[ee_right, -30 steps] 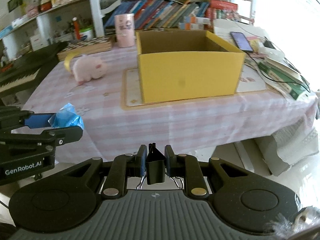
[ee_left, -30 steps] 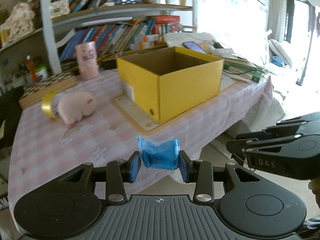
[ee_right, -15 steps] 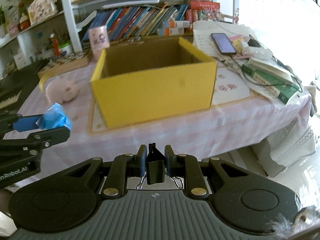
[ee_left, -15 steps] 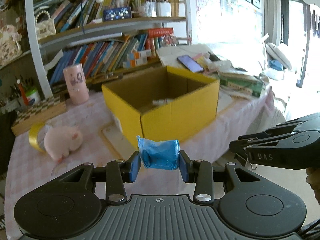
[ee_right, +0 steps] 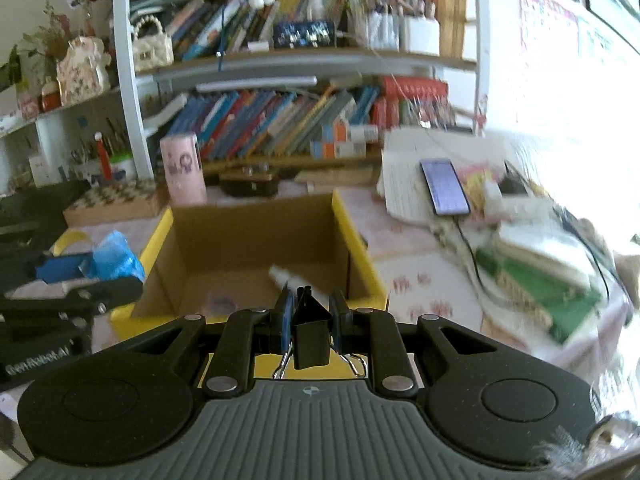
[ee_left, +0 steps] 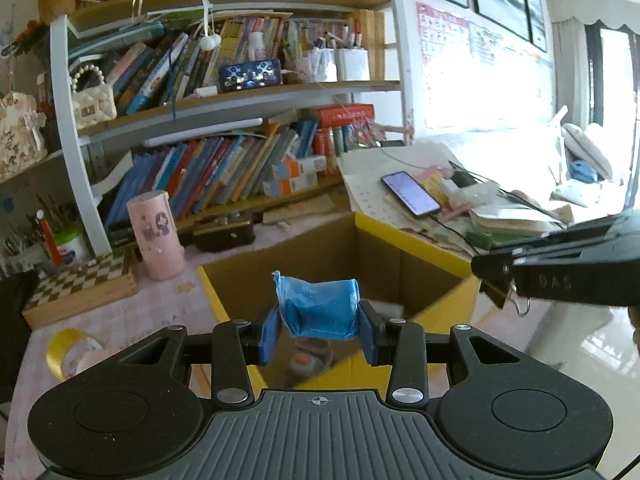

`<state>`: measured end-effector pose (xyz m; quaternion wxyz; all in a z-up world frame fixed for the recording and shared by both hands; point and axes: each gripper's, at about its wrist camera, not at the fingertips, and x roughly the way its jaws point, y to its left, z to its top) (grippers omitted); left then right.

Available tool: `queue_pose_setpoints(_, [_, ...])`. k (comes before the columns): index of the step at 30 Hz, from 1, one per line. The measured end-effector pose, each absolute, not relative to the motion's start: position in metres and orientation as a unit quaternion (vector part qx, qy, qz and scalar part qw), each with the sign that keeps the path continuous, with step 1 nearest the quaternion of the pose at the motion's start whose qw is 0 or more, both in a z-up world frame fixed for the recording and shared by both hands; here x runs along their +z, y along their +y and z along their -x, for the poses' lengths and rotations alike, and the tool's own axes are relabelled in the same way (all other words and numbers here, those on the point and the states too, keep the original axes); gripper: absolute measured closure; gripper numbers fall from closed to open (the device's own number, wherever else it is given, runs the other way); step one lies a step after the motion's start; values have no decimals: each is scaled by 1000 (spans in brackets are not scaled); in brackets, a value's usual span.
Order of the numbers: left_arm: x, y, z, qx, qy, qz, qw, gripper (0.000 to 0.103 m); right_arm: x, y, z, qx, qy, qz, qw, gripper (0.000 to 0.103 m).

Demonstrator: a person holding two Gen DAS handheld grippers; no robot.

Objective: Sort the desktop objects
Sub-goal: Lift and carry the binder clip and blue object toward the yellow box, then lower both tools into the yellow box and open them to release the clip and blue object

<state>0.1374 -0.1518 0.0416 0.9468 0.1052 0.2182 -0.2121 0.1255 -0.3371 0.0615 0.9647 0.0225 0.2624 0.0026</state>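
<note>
Pink-checked table [ee_left: 120, 312]: yellow box [ee_left: 436, 248], phone [ee_left: 410, 193]; bookshelf [ee_left: 240, 92] behind. Left gripper [ee_left: 318, 334] grasps blue roll [ee_left: 318, 308]; right gripper [ee_right: 310, 318] grasps binder clip [ee_right: 312, 338].

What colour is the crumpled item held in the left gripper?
Blue. The crumpled item sits clamped in the left gripper, clearest in the left wrist view.

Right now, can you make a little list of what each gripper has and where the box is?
left gripper: shut on blue roll, held over the box's near edge
right gripper: shut on black clip, at the box's near wall
box: yellow, open at the top, on the pink table
inside box: a white thing and something blurred, too unclear to name
outside box: pink cup, yellow tape, checkered board
phone: on papers behind the box
</note>
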Motion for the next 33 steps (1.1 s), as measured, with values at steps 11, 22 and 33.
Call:
queue_pose_setpoints(11, [23, -185, -184, -153, 245, -120, 950, 65, 55, -357, -186, 52, 262, -2, 964, 86])
queue_pose_setpoints(22, [-5, -207, -227, -144, 317, -140, 927, 64, 34, -344, -242, 134, 279, 53, 949, 86])
queue_pose_setpoints(33, [-22, -204, -250, -136, 387, -96, 907, 64, 0, -325, -305, 207, 375, 117, 896, 85])
